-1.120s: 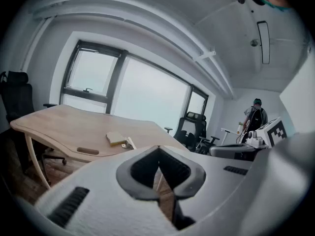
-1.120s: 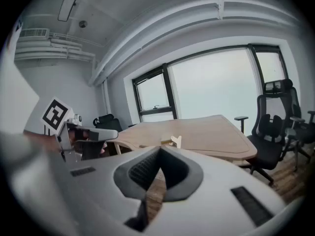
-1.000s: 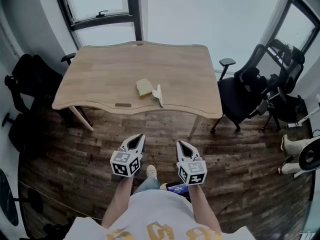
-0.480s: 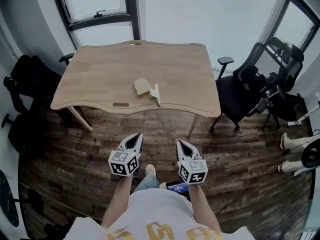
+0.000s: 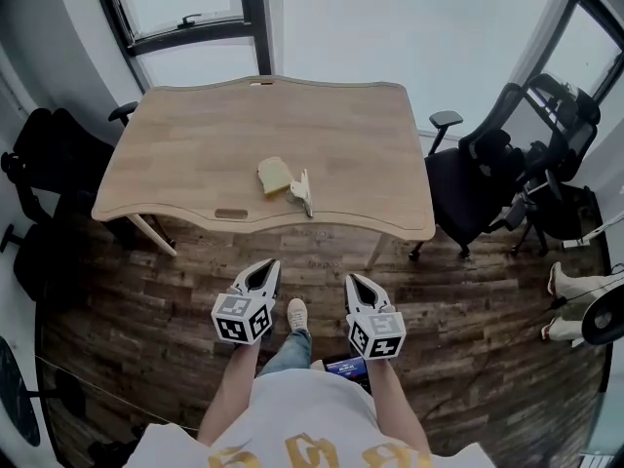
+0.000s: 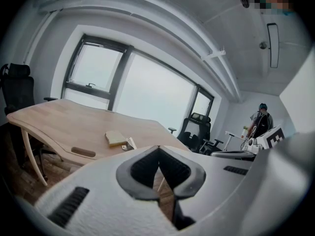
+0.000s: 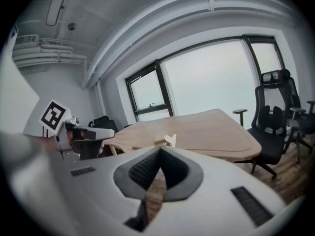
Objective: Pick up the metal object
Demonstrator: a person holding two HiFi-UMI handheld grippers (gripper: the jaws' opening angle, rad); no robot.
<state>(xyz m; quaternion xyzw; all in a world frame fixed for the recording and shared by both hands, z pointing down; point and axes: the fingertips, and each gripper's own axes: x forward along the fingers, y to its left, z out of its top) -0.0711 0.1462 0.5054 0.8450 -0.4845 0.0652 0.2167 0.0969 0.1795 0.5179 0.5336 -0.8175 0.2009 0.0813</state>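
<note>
The metal object (image 5: pixel 304 192) is a small pale clip-like piece lying near the front edge of the wooden table (image 5: pixel 185 144), just right of a yellow block (image 5: pixel 274 175). Both grippers hang over the floor, well short of the table. My left gripper (image 5: pixel 268 267) and right gripper (image 5: pixel 353 281) point toward the table, jaws closed tip to tip with nothing between them. In the left gripper view the metal object (image 6: pixel 131 144) lies beyond the left gripper (image 6: pixel 158 147). In the right gripper view the metal object (image 7: pixel 170 140) sits just above the right gripper (image 7: pixel 160 149).
Black office chairs stand right of the table (image 5: pixel 487 174) and at its left (image 5: pixel 44 154). Dark wood floor (image 5: pixel 458 310) lies between me and the table. Windows line the far wall. A person (image 6: pixel 261 122) stands far off in the left gripper view.
The table and its objects have shifted slightly in the head view as the person steps forward; the shoe below has moved. Both grippers keep their pose and stay shut.
</note>
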